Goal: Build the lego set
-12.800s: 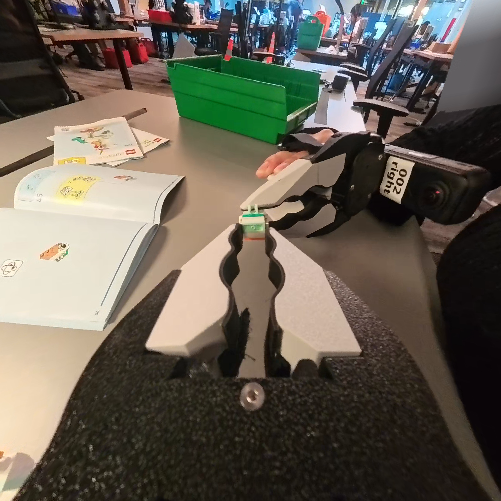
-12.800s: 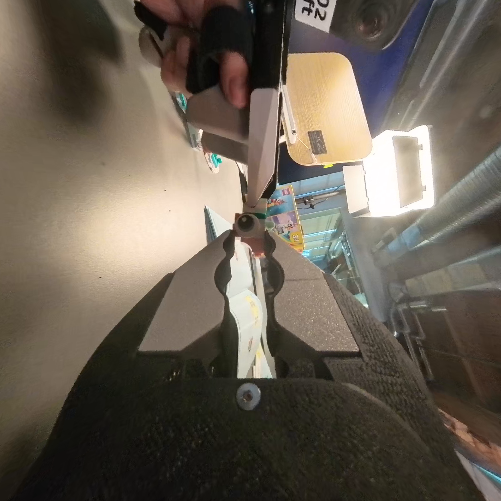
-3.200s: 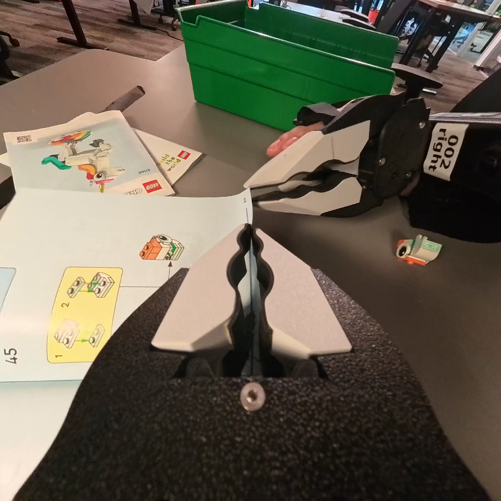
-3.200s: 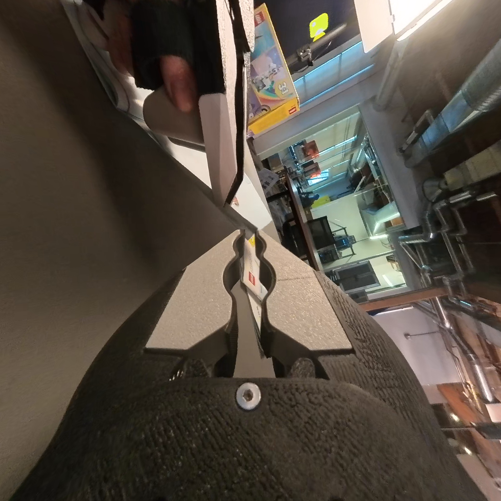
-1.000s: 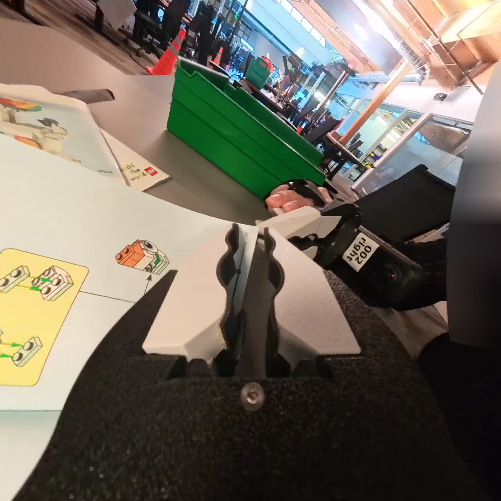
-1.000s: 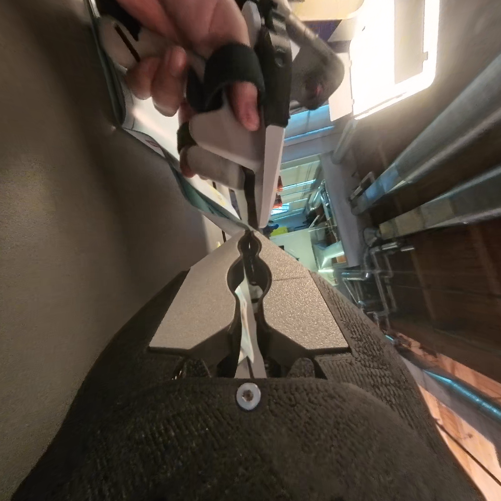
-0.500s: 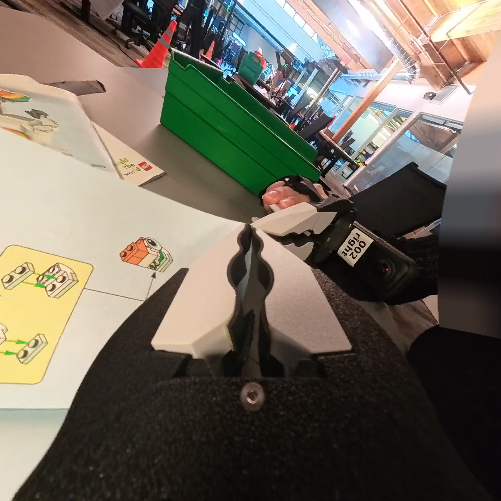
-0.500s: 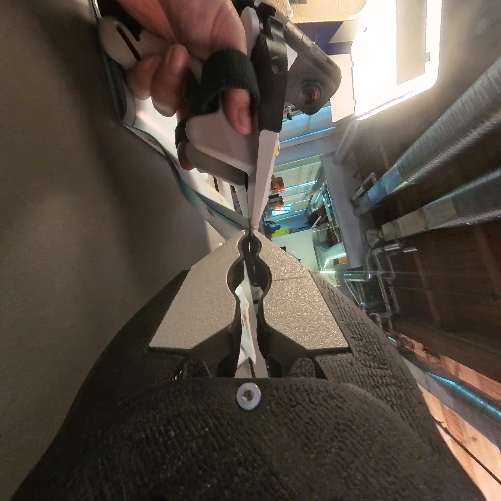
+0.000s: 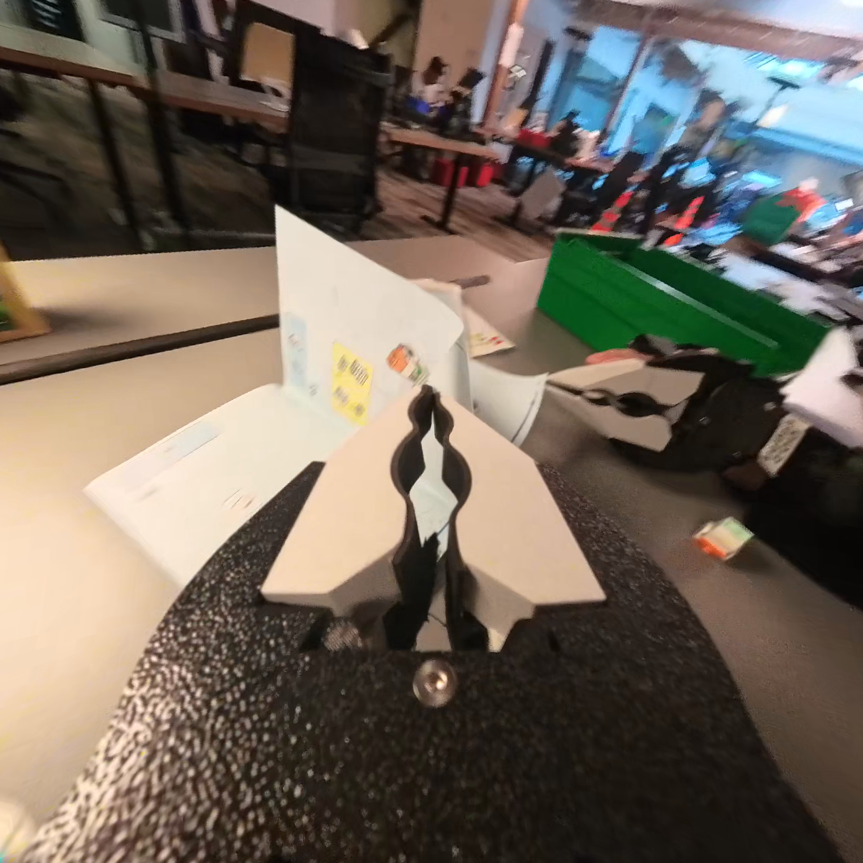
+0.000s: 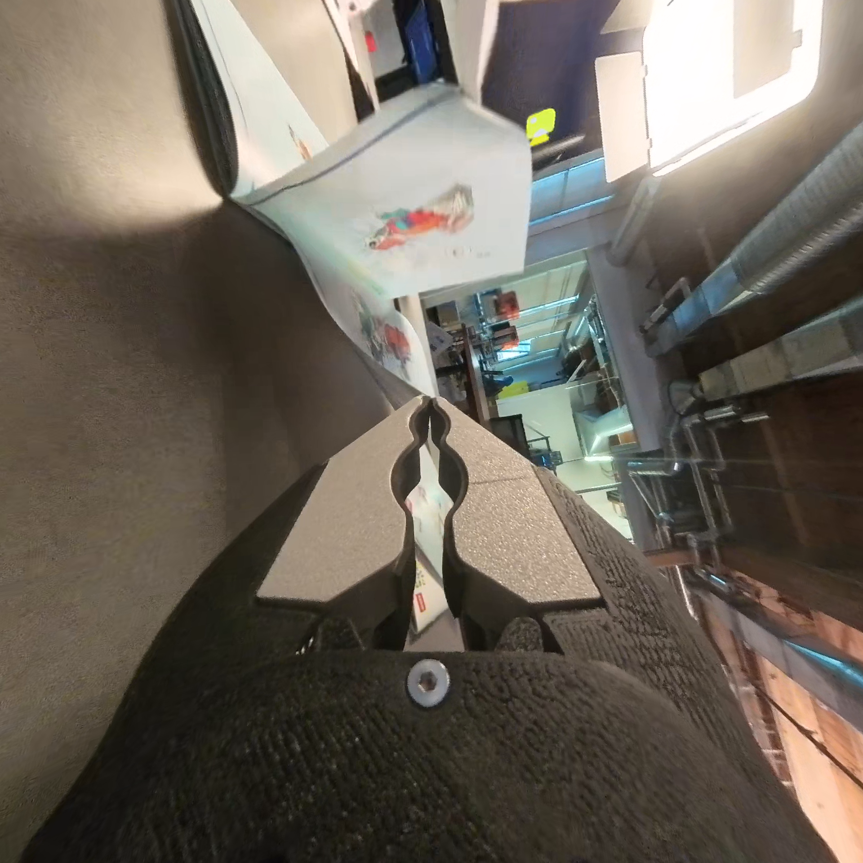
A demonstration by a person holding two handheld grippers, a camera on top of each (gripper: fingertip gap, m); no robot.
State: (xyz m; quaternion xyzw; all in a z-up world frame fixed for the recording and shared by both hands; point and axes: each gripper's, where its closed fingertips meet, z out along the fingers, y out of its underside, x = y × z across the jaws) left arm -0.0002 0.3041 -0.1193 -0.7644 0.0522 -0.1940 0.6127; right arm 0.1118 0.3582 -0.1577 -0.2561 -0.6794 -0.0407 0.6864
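Observation:
My left gripper is shut on a page of the open instruction booklet and holds that page upright above the table. White paper shows in the gap between its fingers. My right gripper is shut. In the left wrist view it lies low over the table, with its tips at a curled page edge. I cannot tell whether it pinches that edge. The small orange, white and green lego build lies on the table, right of both grippers. The raised page also shows in the right wrist view.
A green bin stands at the back right of the grey table. A small leaflet lies behind the booklet. A box corner shows at the far left. Chairs and desks stand beyond the table. The gap from one gripper's tips to the other's is roughly 15 cm.
My left gripper has swung left and lifted the page until it stands upright. My right gripper has dropped away from it, down to the table. The lego build has come back into the left wrist view.

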